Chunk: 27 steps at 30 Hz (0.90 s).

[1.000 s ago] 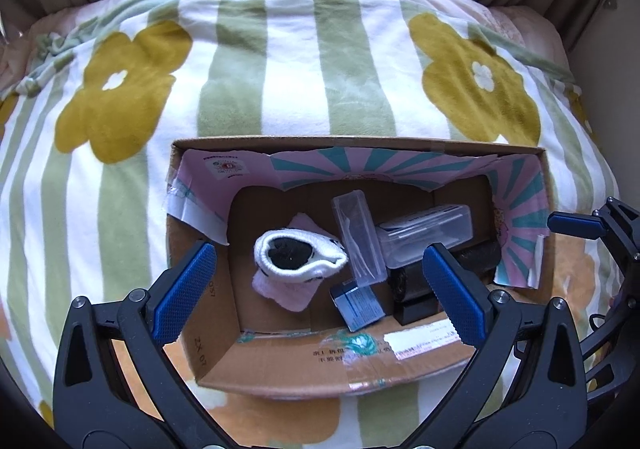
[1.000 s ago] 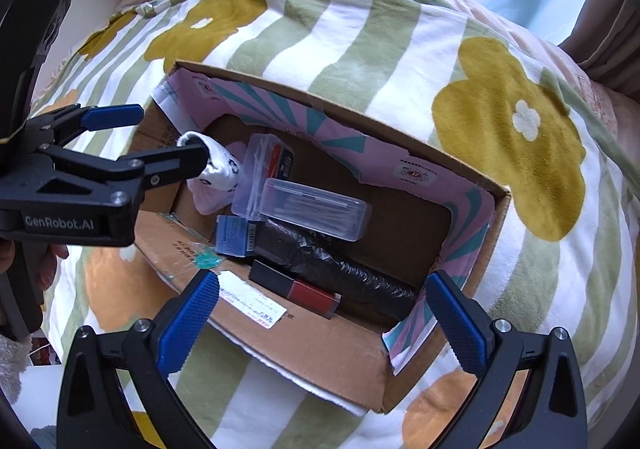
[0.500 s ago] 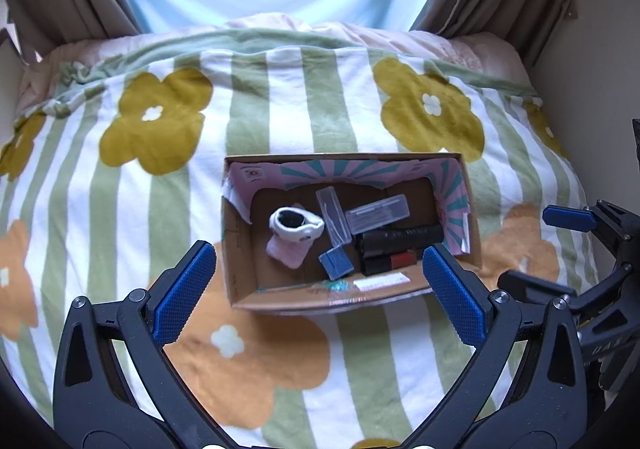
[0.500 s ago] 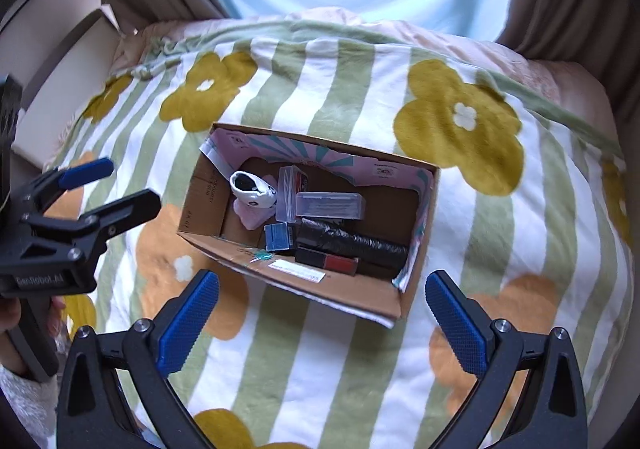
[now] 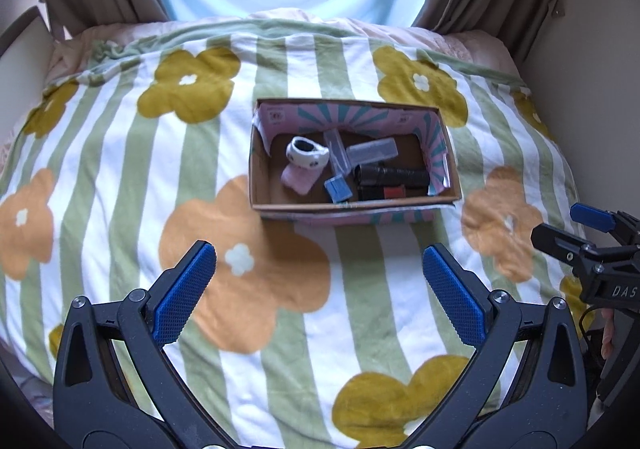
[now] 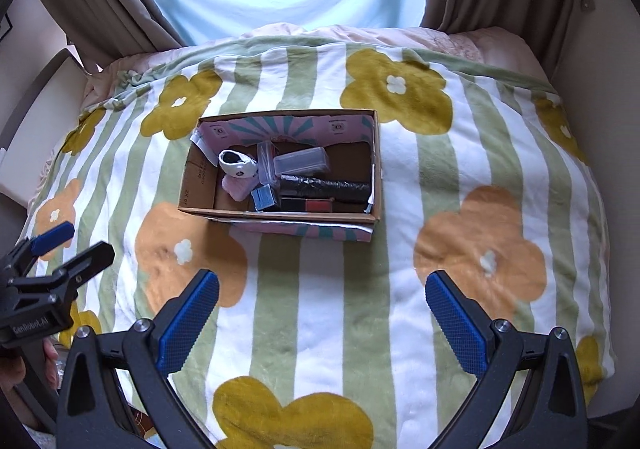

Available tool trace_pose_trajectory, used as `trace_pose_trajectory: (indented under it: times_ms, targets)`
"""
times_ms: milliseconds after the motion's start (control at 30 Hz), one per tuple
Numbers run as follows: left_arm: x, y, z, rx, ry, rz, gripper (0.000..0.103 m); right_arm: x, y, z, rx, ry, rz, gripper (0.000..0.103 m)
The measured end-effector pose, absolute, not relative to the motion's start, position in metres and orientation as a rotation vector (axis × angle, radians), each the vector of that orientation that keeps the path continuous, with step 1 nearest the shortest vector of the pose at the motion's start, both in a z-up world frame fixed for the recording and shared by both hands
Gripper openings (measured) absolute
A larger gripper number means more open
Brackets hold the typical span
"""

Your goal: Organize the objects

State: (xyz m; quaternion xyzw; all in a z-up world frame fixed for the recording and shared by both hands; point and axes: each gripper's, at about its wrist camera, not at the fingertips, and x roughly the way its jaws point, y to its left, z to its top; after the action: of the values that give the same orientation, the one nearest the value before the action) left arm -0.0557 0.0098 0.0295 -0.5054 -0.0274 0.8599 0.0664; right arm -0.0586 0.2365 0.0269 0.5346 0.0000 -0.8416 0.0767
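Both the left hand-held gripper [image 5: 319, 269] and right hand-held gripper [image 6: 322, 299] are hovering wide, holding nothing, well apart from the filled cardboard box [image 5: 280, 205] sitting on the floral blanket [image 5: 120, 169].

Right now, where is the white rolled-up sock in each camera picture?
Left wrist view: the white sock lies in the left part of the cardboard box, just above picture centre.
Right wrist view: the white sock lies in the box's left part, left of picture centre.
Shared landmark: the black roll in the box, to the sock's right.
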Motion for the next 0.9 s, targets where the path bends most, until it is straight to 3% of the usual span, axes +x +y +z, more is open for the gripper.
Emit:
trace_pose_trajectory:
  times_ms: [900]
  targets:
    - [-0.042,-0.001,0.032,-1.514,-0.109,2.6,0.103,-0.048,0.227,0.04,1.578,0.015,-2.568,0.103]
